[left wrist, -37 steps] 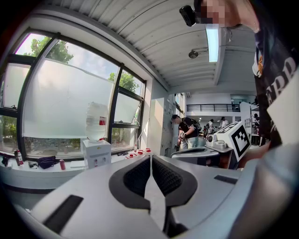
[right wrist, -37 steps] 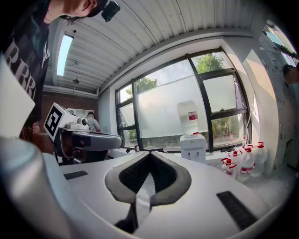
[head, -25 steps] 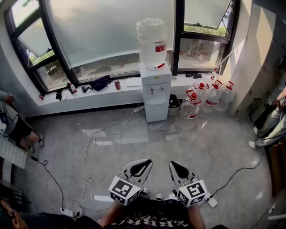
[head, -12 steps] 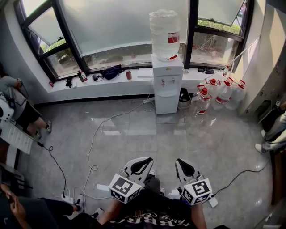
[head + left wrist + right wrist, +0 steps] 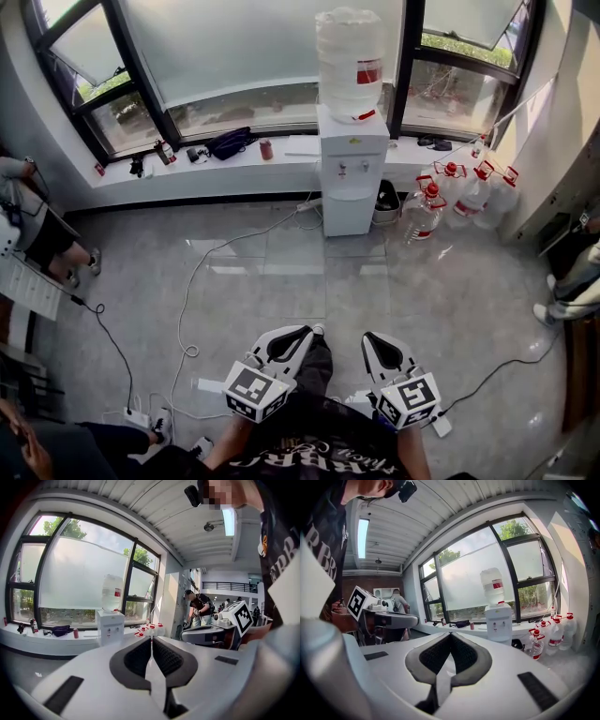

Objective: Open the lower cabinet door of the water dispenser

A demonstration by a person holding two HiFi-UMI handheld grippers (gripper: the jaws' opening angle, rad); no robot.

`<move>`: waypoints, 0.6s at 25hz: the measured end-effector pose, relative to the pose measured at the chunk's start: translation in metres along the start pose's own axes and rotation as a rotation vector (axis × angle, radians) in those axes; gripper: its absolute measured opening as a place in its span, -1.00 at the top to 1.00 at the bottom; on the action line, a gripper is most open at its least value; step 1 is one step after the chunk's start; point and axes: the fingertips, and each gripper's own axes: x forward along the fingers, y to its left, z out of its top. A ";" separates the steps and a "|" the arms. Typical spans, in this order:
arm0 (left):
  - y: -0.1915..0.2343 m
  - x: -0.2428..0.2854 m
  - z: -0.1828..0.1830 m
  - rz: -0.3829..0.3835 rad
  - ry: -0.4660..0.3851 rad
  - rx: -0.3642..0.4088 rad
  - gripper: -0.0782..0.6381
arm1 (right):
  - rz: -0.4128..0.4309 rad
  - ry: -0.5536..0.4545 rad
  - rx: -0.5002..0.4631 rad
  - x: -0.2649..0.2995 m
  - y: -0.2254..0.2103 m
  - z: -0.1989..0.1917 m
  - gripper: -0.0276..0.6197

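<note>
the left gripper [image 5: 298,335] and right gripper [image 5: 375,345] are both clenched with nothing between their jaws, side by side over the near edge of the floor [image 5: 281,281]. the water dispenser [image 5: 352,159] stands well apart at the floor's far edge against the window ledge [image 5: 206,173], its lower cabinet door [image 5: 349,216] closed, water bottles [image 5: 455,192] just beside it

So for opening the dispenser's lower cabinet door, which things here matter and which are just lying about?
Job in hand:
- water dispenser
- lower cabinet door, looks closed
- left gripper and right gripper, both shut, empty, far from it

Lying about:
- red-capped water jugs beside the dispenser
- black bag and red can on the sill
- white cable across the floor
</note>
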 end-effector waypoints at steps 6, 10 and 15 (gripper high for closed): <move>0.066 0.069 0.029 -0.037 -0.023 0.006 0.73 | -0.041 0.015 0.005 0.069 -0.053 0.026 0.88; 0.111 0.113 0.050 -0.100 -0.019 0.074 0.73 | -0.051 -0.018 0.037 0.127 -0.084 0.052 0.88; 0.161 0.169 0.073 -0.167 -0.007 0.156 0.73 | -0.076 -0.015 0.038 0.196 -0.118 0.082 0.88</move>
